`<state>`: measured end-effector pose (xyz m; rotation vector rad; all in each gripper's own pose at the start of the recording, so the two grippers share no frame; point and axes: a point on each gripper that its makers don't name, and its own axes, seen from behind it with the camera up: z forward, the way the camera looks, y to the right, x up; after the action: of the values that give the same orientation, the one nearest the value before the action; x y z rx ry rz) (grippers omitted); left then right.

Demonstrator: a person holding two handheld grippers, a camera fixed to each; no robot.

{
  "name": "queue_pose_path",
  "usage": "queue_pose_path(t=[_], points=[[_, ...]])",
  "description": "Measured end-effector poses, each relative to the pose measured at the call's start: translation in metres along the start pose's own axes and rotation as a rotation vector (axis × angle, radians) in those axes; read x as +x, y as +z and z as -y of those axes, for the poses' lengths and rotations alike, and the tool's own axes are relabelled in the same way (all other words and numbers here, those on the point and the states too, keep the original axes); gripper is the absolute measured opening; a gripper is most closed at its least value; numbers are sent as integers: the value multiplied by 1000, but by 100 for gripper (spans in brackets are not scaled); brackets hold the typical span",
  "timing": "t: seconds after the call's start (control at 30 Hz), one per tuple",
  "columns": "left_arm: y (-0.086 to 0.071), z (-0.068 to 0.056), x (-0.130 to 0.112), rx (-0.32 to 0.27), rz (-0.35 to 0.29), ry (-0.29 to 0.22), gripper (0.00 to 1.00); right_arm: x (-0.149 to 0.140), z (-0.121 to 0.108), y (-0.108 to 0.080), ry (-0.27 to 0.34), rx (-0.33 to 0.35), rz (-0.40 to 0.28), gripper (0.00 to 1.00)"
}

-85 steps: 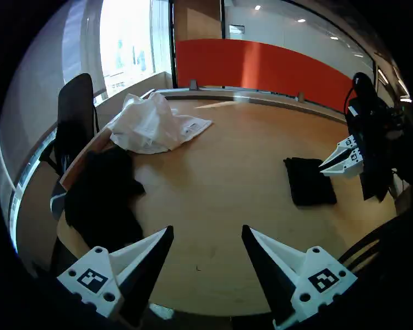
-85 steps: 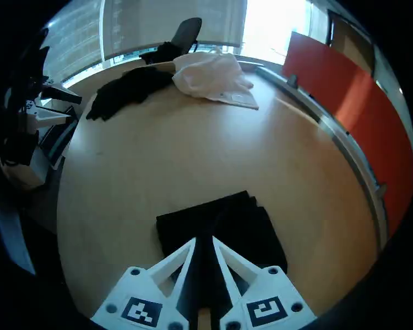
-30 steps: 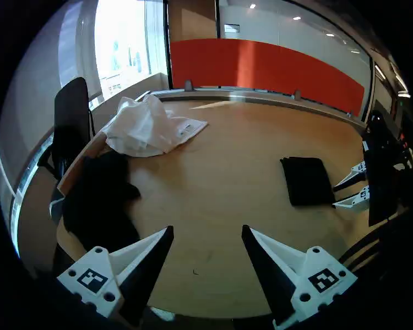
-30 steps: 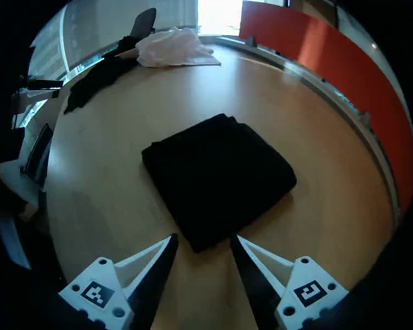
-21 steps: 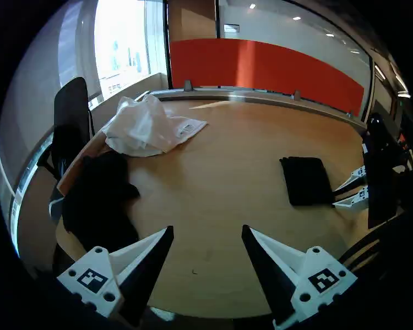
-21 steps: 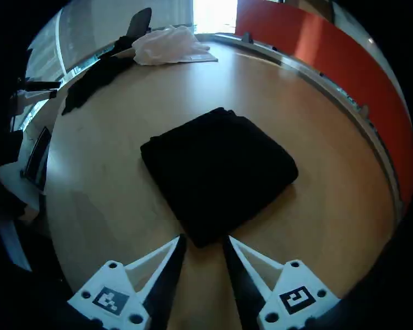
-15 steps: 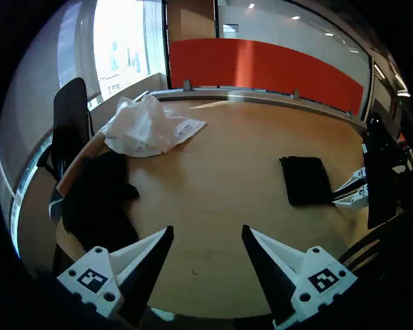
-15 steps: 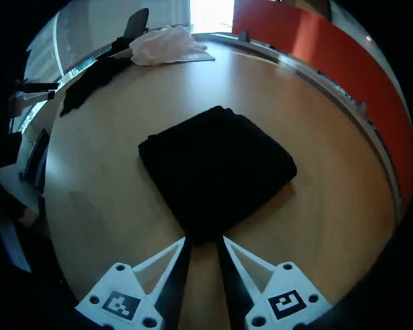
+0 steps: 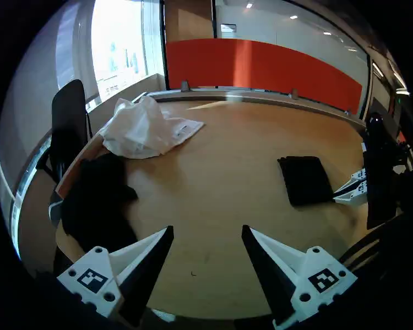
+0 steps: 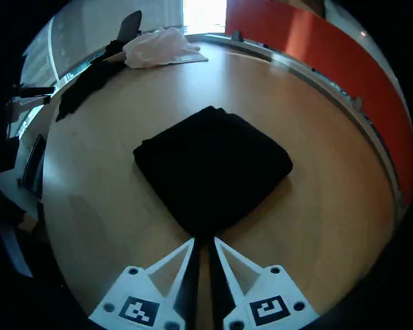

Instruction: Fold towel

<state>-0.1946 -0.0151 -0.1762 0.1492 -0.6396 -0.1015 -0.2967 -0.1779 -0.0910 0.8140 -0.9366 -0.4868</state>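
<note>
Right tool (image 10: 204, 242) sits low, nearly pressed together at the towel (image 10: 212, 165) corner; left tool (image 9: 207, 227) spread wide.

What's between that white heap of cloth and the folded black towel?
Nothing: just bare table between heap and towel, in the left gripper view.

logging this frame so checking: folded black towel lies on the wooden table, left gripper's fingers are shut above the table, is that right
Not quite. The left gripper has its fingers wide open, not shut, as the left gripper view shows. The rest holds: the folded black towel lies on the wooden table.
</note>
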Motion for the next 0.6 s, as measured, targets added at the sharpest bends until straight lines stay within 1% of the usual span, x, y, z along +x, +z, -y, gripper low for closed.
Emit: queue_pose_path(t=[0.07, 0.17, 0.33, 0.47, 0.6], points=[[0, 0, 1, -1, -1, 1, 92, 0, -3, 0, 3, -12, -2, 5], [0, -1, 1, -4, -3, 2, 92, 3, -3, -2, 10, -3, -9, 5], [2, -3, 2, -9, -3, 5, 92, 14, -8, -10, 19, -13, -35, 5], [3, -5, 3, -16, -6, 11, 92, 29, -13, -20, 14, -21, -66, 5], [4, -9, 9, -25, -15, 20, 92, 52, -21, -31, 0, -34, -103, 5]])
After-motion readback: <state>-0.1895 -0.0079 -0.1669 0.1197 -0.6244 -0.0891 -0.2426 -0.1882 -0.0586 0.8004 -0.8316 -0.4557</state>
